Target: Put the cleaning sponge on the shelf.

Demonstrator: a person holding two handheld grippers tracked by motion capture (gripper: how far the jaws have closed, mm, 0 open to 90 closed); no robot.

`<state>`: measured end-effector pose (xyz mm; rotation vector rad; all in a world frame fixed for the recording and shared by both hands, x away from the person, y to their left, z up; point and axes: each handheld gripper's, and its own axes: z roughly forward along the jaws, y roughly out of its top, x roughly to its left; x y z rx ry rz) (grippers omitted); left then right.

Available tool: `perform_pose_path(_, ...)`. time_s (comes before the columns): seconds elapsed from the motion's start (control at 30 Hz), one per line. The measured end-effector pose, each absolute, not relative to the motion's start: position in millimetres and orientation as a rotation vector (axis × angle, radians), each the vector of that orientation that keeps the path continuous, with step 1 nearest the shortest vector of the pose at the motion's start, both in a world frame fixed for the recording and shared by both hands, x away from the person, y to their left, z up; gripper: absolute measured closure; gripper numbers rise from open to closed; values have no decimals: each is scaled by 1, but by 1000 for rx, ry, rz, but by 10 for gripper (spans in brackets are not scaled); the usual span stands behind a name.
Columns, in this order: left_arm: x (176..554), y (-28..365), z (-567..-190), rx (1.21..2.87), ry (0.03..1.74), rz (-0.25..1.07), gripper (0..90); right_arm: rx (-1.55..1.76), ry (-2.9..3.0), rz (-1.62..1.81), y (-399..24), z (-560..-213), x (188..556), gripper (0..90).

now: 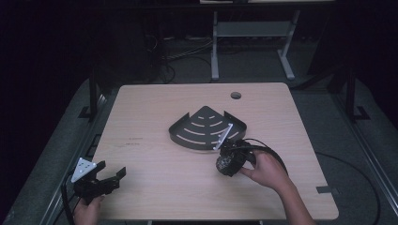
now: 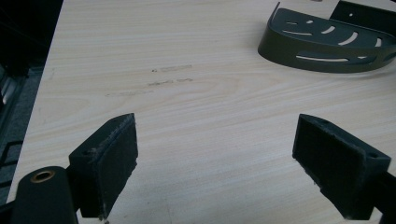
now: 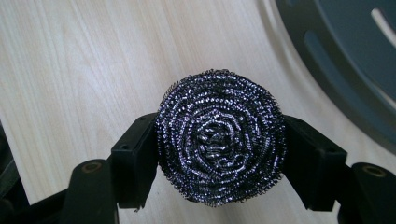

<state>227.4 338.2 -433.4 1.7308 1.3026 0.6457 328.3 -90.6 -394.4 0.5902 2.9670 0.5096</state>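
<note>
High view: the right claw (image 1: 228, 161), gripped by the right hand (image 1: 264, 169), is mostly hidden behind its own body and cable, just short of the dark slotted tray (image 1: 207, 127) on the desk (image 1: 159, 178); the left claw (image 1: 110, 177) sits well apart, jaws spread. Left gripper view: spread jaws frame bare desk, with the tray cut off ahead to the right. Right gripper view: jaws pinch a steel wool scourer (image 3: 219, 136), the tray's rim beyond it.

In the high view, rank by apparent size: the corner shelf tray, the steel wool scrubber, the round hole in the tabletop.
1. corner shelf tray, clearly largest.
2. steel wool scrubber, held in the right gripper.
3. round hole, smallest.
</note>
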Motion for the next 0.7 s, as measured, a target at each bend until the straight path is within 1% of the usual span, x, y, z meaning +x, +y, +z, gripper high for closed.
perform_pose_path(0.7, 227, 338, -433, 1728, 1297, 644, 133, 594, 2980, 514, -82, -374, 354, 319)
